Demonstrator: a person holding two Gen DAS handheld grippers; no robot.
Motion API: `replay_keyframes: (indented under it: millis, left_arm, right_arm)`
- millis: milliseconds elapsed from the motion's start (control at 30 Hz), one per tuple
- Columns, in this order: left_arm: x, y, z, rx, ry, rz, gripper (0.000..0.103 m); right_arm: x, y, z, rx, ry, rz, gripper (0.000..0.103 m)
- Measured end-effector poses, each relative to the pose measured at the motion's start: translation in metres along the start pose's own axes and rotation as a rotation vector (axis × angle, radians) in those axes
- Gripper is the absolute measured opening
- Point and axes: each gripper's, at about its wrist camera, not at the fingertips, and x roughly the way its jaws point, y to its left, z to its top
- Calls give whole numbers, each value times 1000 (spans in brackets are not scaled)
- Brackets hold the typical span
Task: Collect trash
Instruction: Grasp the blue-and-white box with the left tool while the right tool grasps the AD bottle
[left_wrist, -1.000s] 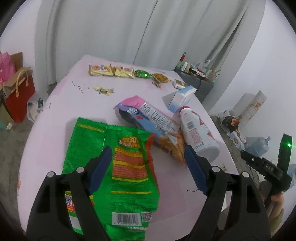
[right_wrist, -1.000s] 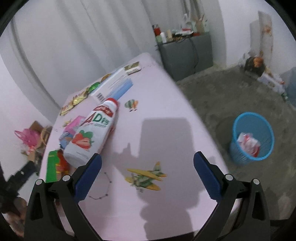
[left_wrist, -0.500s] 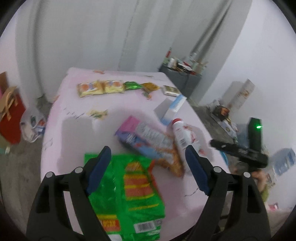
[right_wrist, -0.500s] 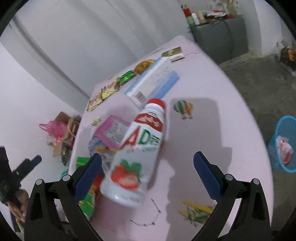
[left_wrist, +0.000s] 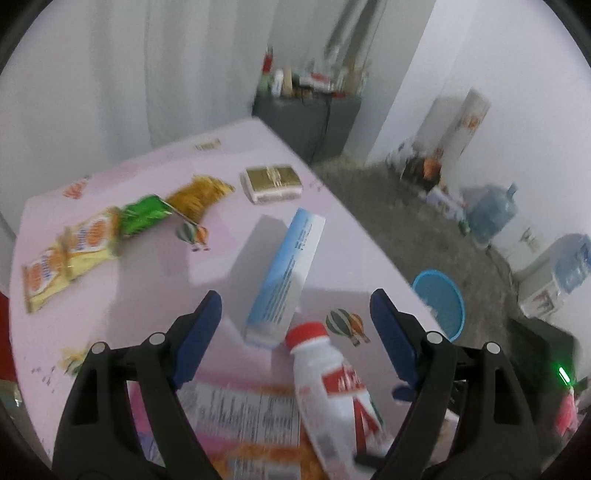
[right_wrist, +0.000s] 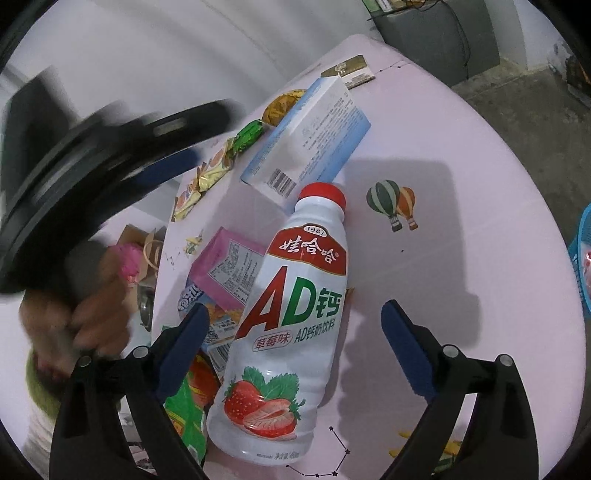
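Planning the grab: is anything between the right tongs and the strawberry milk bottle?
Nothing visible. The bottle lies on its side between the open right tongs, partly on the snack wrappers.

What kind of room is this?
Probably a room in someone's home: a pink table covered in snack wrappers, a blue plastic waste basket on the floor, and big water jugs by the wall.

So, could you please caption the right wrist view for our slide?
Open right gripper straddles a lying strawberry milk bottle on the pink table.
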Motion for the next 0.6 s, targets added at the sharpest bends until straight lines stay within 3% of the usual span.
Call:
replay_keyframes:
  millis: [100,300,467,600]
  left_arm:
    - [34,5,14,-14,64,25,69]
    - [66,13,21,-44,146,-8,59]
    - [77,9,18,-34,173,-4,51]
    - [83,10,18,-44,184,15,38]
  right_arm:
    - [2,-4,2,10,7,10,90]
    - [11,-9,5,25,28,23,88]
    - [20,-13,8,51,45,27,85]
    - [28,-15,9,69,64,40,81]
